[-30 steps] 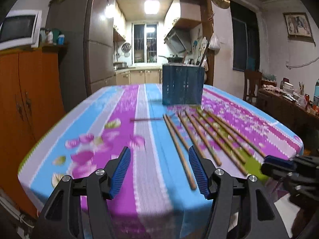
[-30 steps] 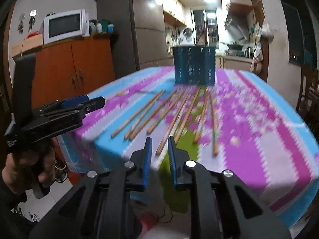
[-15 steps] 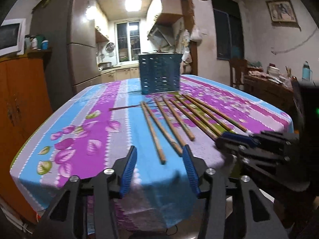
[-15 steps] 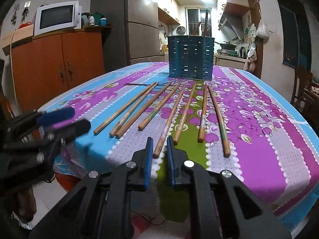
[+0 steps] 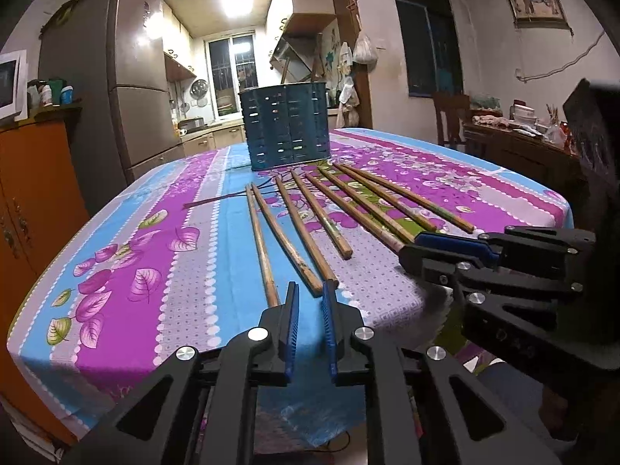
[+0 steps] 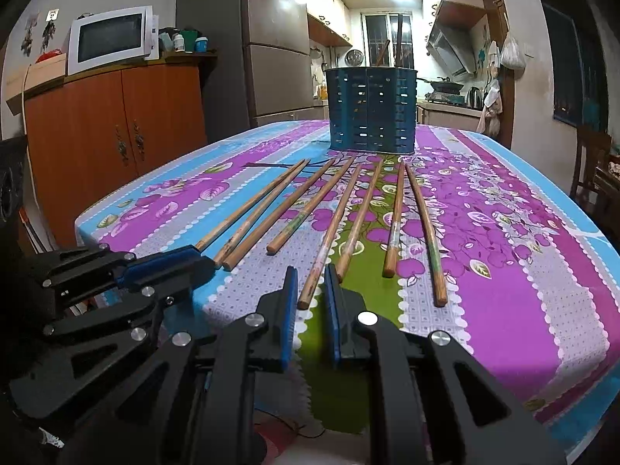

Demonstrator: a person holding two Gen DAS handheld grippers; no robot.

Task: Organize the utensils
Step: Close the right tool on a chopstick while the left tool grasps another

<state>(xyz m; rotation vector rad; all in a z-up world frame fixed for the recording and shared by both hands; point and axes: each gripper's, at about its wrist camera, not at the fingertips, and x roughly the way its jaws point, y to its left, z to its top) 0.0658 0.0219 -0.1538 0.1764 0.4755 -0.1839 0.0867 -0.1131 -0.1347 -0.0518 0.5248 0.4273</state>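
Several wooden chopsticks [image 5: 302, 228] [image 6: 329, 228] lie fanned on a flowered tablecloth, tips toward a dark blue slotted utensil holder [image 5: 286, 128] [image 6: 372, 110] at the far side. The holder has a couple of sticks standing in it. My left gripper [image 5: 310, 290] is narrowly open and empty, just in front of the near ends of the leftmost chopsticks. My right gripper [image 6: 311, 275] is narrowly open and empty, with the near end of one chopstick [image 6: 310, 294] lying between its fingertips. Each gripper shows in the other's view, the right one [image 5: 410, 250] and the left one [image 6: 201, 261].
The table's near edge [image 5: 232, 352] runs just under both grippers. An orange cabinet [image 6: 112, 131] with a microwave [image 6: 110, 38] stands left, a fridge [image 6: 271, 42] behind it. A chair [image 5: 451, 116] and a cluttered sideboard [image 5: 523, 131] stand right.
My left gripper has narrowed from wide open and moved in toward the chopstick ends. My right gripper has moved closer to the table, and one chopstick end is now between its fingertips.
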